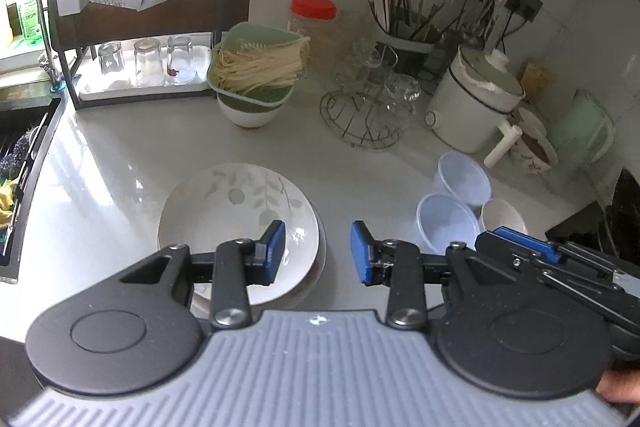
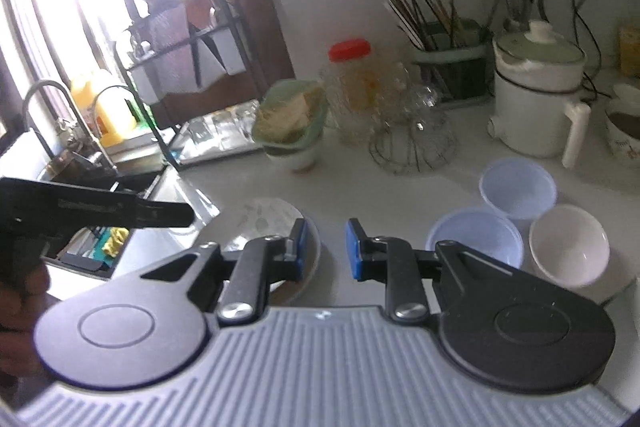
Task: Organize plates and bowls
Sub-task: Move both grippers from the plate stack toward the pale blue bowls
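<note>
Your left claw (image 1: 318, 253) is spread wide with nothing between its blue pads, held above the white desk (image 1: 120, 163); your right claw (image 2: 326, 247) is the same, wide apart and empty. The leaf-print plate (image 1: 236, 223) sits on the desk under the left claw's left finger, stacked on at least one more plate whose rim peeks out at the right; how many lie below, can't tell. To the right, two pale blue bowls (image 1: 454, 203) and one white bowl (image 2: 568, 253) sit clustered and touching, all empty as far as the right wrist view shows; in the left wrist view the white one is half hidden behind the right claw's body. Further back, a green strainer (image 1: 256, 67) full of dry noodles rests in a white bowl (image 1: 248, 113). A red-lid jar (image 1: 314, 23) stands behind it, contents unclear. A wire rack (image 1: 366, 111) holds clear glasses, and three tumblers (image 1: 146, 61) stand upside down on the dish rack tray. A holder (image 1: 404, 27) is packed with chopsticks. A white lidded pot (image 1: 476, 99) is shut, inside hidden. The sink (image 1: 20, 163) is cut off at left. The right wrist view is blurred and blown out at the window.
</note>
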### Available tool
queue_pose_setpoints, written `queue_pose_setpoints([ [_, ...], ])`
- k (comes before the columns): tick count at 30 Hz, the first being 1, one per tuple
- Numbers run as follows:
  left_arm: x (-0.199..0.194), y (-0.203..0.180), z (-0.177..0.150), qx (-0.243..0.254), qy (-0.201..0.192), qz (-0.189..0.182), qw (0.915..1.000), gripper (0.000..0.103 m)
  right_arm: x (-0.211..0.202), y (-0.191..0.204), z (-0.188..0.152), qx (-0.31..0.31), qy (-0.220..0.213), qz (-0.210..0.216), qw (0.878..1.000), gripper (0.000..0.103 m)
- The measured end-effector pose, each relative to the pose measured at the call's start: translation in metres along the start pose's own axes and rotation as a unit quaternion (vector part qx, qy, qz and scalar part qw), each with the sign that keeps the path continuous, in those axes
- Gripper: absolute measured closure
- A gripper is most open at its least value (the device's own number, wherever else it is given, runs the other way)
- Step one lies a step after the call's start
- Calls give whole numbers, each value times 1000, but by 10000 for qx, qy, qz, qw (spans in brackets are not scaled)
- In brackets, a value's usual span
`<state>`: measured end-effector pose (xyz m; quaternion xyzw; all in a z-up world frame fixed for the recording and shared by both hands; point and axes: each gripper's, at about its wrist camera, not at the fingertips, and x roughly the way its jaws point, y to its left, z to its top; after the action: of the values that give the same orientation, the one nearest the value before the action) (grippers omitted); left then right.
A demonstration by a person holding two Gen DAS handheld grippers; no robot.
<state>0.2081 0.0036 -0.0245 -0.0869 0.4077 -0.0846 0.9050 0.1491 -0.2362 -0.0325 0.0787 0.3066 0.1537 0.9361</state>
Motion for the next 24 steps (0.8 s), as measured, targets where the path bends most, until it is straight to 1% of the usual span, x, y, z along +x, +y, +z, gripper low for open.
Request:
queue_pose_setpoints([
  [6,4,2,-4,146,63,-105,9998,63,-3,1,-7,82,-19,-124,9999,79],
  [9,7,4,1,200,107,-254,9994,63,0,3,-7,93,-46,-270,9996,79],
  [12,17,7,6,274,153,-312,9990,63,3,0,-7,290,-36,-363,9989,79],
  [19,42,16,12,452,305,-562,9969,63,10,-2,-13,608,-8,-791,9950,79],
  [21,50,18,12,450,367,-714,9958,63,12,-3,-15,667,-24,-946,9933,79],
  [24,62,17,11,610,466,-844,9935,63,13,-6,-20,774,-55,-1170,9901,79],
])
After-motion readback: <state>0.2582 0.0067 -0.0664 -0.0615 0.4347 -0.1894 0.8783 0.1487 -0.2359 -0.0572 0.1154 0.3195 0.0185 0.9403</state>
